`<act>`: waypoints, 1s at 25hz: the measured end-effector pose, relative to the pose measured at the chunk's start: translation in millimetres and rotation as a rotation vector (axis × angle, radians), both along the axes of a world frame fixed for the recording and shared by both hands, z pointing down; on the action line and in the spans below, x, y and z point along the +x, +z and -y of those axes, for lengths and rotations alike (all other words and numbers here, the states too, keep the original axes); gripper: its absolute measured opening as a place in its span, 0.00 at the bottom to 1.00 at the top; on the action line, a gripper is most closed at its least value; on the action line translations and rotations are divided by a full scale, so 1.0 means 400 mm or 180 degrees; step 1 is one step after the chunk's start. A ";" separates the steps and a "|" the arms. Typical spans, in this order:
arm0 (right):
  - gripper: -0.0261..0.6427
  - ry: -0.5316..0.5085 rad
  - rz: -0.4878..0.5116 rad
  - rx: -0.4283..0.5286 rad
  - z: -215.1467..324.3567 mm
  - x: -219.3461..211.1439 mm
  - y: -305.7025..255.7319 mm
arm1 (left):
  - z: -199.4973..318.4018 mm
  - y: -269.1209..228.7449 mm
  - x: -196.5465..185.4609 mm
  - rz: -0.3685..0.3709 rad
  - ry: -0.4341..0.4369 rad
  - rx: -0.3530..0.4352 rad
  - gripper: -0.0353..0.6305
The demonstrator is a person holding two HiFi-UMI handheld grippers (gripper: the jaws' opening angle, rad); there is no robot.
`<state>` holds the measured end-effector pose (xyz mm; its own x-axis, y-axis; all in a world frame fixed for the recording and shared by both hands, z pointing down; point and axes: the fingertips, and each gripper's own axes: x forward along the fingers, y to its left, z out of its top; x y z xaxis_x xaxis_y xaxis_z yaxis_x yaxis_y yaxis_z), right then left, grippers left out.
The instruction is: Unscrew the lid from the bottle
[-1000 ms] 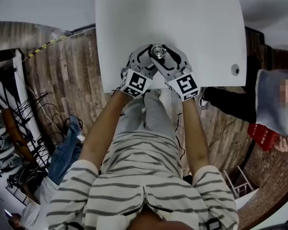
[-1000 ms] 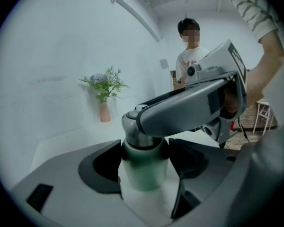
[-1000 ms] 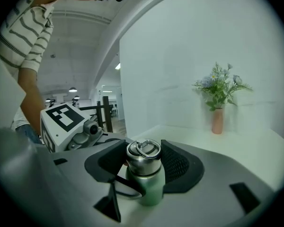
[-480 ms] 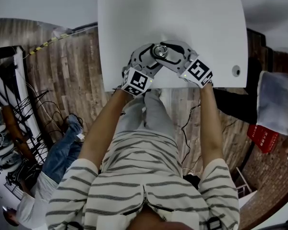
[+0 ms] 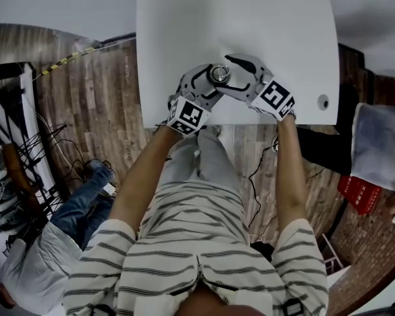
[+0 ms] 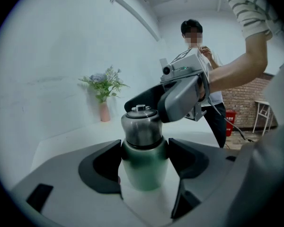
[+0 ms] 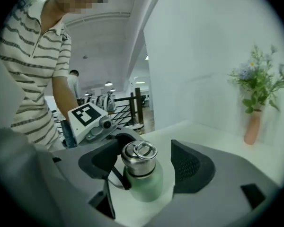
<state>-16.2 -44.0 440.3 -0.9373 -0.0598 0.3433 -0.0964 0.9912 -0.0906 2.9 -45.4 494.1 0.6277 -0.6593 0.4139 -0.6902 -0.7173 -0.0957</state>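
A bottle with a green body (image 6: 144,171) and a steel lid (image 7: 138,157) topped by a ring stands near the front edge of the white table (image 5: 184,31). My left gripper (image 6: 144,162) is shut on the green body just under the lid. My right gripper (image 7: 144,161) reaches in from the right at lid height. Its jaws have just been opening: the lid sits between them, with a clear gap to the ribbed right pad (image 7: 189,167). In the head view both grippers meet at the bottle (image 5: 218,74).
A pink vase of flowers (image 6: 104,111) stands at the table's far side by the wall. The table has a round hole (image 5: 323,100) near its right front corner. A person (image 6: 199,56) stands beyond the table, with a red bin (image 6: 229,121) on the floor.
The right gripper has swung its rear out to the right around the lid, and its jaws now stand wider. The left gripper and bottle have not moved.
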 end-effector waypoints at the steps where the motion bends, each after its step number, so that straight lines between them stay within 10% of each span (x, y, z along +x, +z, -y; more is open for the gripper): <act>1: 0.56 0.0173 0.0056 0.0027 0.009 0.008 -0.010 | 0.002 -0.001 -0.001 -0.0003 -0.0005 -0.0004 0.52; 11: 0.50 0.1880 0.0310 0.0133 0.012 0.043 -0.024 | 0.006 -0.001 -0.005 -0.0024 -0.0030 0.0033 0.52; 25: 0.40 0.2298 0.0226 0.0156 0.003 0.004 0.017 | 0.006 0.000 0.001 -0.0026 -0.0042 0.0018 0.52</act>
<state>-14.5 -45.3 447.2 -0.6782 -0.6858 0.2641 -0.7237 0.6857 -0.0780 3.4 -47.9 493.9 0.6224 -0.6698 0.4051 -0.7003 -0.7076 -0.0941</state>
